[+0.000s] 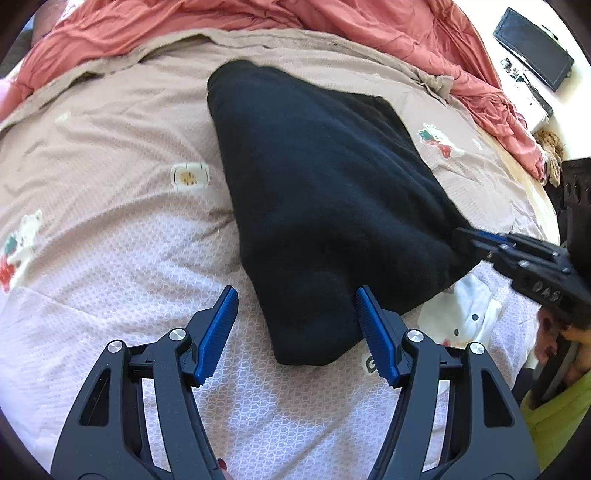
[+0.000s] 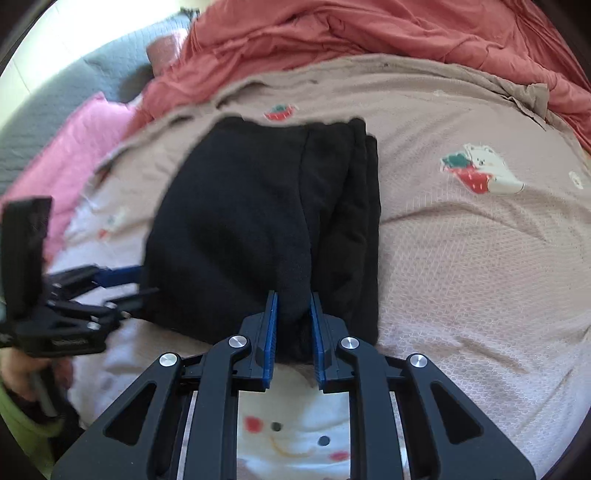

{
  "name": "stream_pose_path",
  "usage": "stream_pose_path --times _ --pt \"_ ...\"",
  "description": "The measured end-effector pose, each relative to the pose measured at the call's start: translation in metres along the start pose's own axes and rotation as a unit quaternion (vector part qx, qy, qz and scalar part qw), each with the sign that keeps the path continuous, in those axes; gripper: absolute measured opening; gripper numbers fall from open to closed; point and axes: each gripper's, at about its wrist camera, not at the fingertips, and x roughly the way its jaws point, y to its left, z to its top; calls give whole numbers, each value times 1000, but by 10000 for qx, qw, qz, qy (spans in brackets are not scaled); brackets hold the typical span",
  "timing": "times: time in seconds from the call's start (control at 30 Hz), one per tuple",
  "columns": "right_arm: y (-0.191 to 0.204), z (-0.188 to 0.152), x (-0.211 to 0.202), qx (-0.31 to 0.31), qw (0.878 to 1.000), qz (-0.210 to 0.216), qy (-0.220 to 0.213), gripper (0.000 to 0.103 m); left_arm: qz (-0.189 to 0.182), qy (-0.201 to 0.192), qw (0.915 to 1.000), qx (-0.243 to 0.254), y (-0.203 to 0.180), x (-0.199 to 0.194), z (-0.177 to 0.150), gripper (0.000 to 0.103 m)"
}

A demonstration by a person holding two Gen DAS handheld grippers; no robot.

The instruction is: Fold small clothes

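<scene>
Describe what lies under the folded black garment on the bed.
The black garment rests on a pinkish bedsheet printed with cartoon animals; a white cartoon print shows at its near edge. Whatever lies directly beneath the cloth is covered.

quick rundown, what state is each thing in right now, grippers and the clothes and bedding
left gripper: open, fingers either side of the near corner of the garment
right gripper: shut on a bunched corner of the black garment
black garment: folded in layers, lying on the sheet, one corner pinched
printed sheet: spread out, lightly wrinkled
red blanket: crumpled at the far side
</scene>
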Motion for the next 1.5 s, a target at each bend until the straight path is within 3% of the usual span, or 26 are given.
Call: stream_pose_path --times 0.53,0.67,1.03,1.17,1.33,1.5 --pt "-8 -1 -6 176 9996 58 -190 35 48 -160 9999 -1 0 -13 0 59" --pt "-9 0 -12 196 9994 -88 -276 50 47 -245 9997 -8 0 -19 2 59" --pt "-19 3 -26 393 9977 -127 -529 58 112 -452 9989 6 0 -39 9 59" --pt "-24 5 -35 506 9962 -170 -694 67 139 -548 9984 22 -3 -46 13 59" --pt "-27 9 -47 592 9936 -197 -937 73 165 -669 9976 32 -5 -53 18 68" --pt "-30 14 -53 663 9913 -263 -1104 89 229 -730 9971 54 -6 -53 24 78"
